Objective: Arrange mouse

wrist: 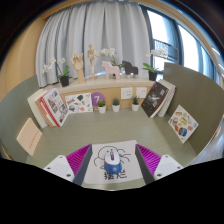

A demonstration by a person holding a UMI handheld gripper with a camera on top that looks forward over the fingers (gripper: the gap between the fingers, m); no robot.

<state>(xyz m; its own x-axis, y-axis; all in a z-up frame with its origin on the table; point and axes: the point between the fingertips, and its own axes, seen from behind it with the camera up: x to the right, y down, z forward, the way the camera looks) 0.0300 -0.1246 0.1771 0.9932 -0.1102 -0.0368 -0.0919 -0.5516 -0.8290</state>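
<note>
Two magenta-padded fingers of the claw (113,160) stand apart at the near edge of the table (25,118), and we see the mouse (113,158), white with a blue underside, lying between them on a white mouse pad (112,165) printed with a line drawing; a gap shows on either side of it, so the claw is open and not pressing on it.

Starting at the left, a pale card (30,138) lies flat on the greenish-grey table, and behind it a red-edged book (43,106) and a picture book (57,106) lean upright. Next come a white card (81,102) and a purple one (97,99) propped against a low wooden shelf (105,87), then three small potted plants (115,103) in a row. On the shelf we see a potted orchid (64,74), a wooden mannequin (90,58) and small figurines (120,69), with another plant (152,71) further right. To the right a dark book (156,98) leans open, and an illustrated book (183,122) lies beyond it.

Behind everything hang pale curtains (100,30), with a window (190,45) to the right.
</note>
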